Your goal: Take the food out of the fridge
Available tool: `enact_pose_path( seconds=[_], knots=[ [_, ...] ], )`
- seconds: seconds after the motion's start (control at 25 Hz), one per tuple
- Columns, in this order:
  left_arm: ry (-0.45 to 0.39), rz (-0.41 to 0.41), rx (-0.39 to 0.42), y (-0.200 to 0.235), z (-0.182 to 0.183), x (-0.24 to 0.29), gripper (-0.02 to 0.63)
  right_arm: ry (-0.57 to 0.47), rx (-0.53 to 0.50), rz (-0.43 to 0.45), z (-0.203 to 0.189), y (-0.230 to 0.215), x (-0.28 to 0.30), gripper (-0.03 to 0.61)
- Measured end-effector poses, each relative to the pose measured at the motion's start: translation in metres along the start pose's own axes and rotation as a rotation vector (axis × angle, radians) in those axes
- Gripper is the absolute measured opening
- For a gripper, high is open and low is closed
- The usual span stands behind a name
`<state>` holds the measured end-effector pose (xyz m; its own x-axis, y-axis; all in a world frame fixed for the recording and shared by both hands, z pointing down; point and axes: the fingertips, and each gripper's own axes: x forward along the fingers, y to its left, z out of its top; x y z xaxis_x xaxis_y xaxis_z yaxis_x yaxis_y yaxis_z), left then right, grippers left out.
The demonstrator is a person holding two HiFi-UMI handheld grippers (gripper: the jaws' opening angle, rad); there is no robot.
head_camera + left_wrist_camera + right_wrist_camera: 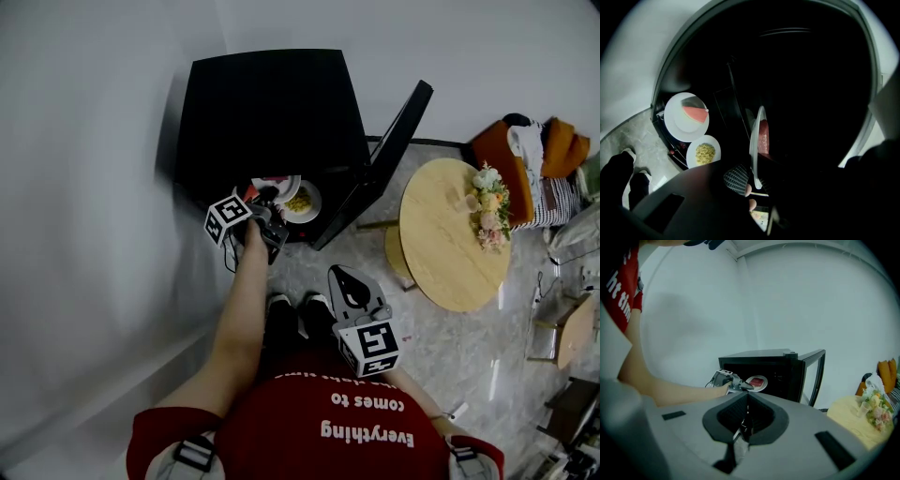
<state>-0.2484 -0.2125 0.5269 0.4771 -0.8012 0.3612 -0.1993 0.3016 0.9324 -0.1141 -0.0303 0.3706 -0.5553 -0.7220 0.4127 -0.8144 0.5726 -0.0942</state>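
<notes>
The fridge door (375, 164) stands open at two o'clock of the left claw (266, 201). A round wooden table (441, 253) with flowers (489, 208) sits at three o'clock of the black fridge (272, 103). The left claw grips the rim of a white plate (753, 145) of red food (763, 137) at the fridge's mouth. At nine o'clock of it lie a second plate (677, 129) with a pink slice (695, 114) and a third plate (692, 146) of yellow food (705, 153). The right claw (343, 274) is closed and empty, at five o'clock of the left. The floor (441, 347) is pale and marbled, and the walls (84, 187) are white.
</notes>
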Motion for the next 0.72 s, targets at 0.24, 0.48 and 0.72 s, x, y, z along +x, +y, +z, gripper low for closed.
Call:
enact_pose_path(
  seconds=[0.24,0.48,0.72],
  knots=[
    [0.094,-0.040,0.047,0.007,-0.031,-0.034,0.038,0.004,-0.006,0.023,-0.003,0.003,0.013,0.011],
    [0.196,-0.066,0.057,0.006,-0.072,-0.077,0.038,0.005,-0.038,0.040,-0.012,0.003,0.040,0.011],
    [0.319,-0.050,0.156,-0.001,-0.122,-0.101,0.038,0.017,-0.013,0.027,-0.027,-0.005,0.049,0.011]
  ],
)
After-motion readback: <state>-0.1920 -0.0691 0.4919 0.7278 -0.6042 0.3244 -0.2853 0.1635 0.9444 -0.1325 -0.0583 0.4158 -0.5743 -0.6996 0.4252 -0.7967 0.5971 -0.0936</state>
